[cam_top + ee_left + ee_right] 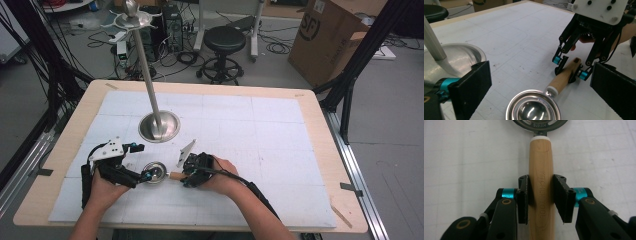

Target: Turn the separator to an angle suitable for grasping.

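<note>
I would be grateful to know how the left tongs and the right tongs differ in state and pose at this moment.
The right tongs are shut on the wooden handle of the strainer, while the left tongs stand open and grip nothing. The right tongs reach the strainer from its handle end; the left tongs sit on either side of its metal bowl without touching it. Both are low over the white mat, each held in one hand.

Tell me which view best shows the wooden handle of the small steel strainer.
The right gripper view: the light wooden handle runs up its centre, stamped lettering readable, the right gripper clamped on it. The left gripper view shows it obliquely, joined to the steel strainer bowl. The high view shows a tiny stub.
</note>
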Available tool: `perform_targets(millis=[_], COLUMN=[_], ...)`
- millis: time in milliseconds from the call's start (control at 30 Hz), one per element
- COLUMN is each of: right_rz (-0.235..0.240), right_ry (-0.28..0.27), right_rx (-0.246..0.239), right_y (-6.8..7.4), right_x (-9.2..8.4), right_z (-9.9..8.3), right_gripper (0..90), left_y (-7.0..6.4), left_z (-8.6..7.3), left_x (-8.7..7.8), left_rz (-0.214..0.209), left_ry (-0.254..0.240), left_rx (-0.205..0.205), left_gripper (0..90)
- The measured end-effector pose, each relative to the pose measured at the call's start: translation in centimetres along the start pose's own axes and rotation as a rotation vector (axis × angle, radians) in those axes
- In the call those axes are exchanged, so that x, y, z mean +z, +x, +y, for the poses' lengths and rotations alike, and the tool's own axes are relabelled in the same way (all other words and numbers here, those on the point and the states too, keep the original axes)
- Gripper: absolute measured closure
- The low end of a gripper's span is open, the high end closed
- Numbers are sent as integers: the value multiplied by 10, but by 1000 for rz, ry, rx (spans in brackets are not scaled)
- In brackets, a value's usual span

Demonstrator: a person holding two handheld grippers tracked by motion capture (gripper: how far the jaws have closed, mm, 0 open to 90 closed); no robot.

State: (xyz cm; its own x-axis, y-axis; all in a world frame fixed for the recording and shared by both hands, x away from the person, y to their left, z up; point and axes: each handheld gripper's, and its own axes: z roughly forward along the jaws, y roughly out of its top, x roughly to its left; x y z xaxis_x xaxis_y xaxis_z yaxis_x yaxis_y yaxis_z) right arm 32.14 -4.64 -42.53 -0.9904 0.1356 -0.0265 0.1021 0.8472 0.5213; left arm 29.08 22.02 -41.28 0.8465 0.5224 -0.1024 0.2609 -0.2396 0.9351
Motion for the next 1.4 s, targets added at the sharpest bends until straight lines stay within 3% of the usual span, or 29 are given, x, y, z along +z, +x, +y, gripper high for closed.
perform_targets(millis=[100,167,367,667,867,1400], right_rz=[16,-1,-9,-83,-130,-177], right_ry=[0,-13,-78,-264,-343,-471], right_rx=[24,35,87,208,264,345], right_y=[-3,-4,-9,-16,-14,-18], right_x=[-1,-2,-24,-77,-104,-133], right_z=[-1,-3,-16,-67,-98,-144], right_gripper=[655,630,555,506,493,483], left_y=[0,0,0,-2,-3,-3], left_z=[0,0,-1,-1,-1,-1], left_x=[0,0,1,4,4,5], left_rz=[-1,-1,2,-3,-1,-1], left_ry=[3,5,11,21,21,30], left_rx=[3,3,6,5,7,10], left_gripper=[42,42,42,42,42,42])
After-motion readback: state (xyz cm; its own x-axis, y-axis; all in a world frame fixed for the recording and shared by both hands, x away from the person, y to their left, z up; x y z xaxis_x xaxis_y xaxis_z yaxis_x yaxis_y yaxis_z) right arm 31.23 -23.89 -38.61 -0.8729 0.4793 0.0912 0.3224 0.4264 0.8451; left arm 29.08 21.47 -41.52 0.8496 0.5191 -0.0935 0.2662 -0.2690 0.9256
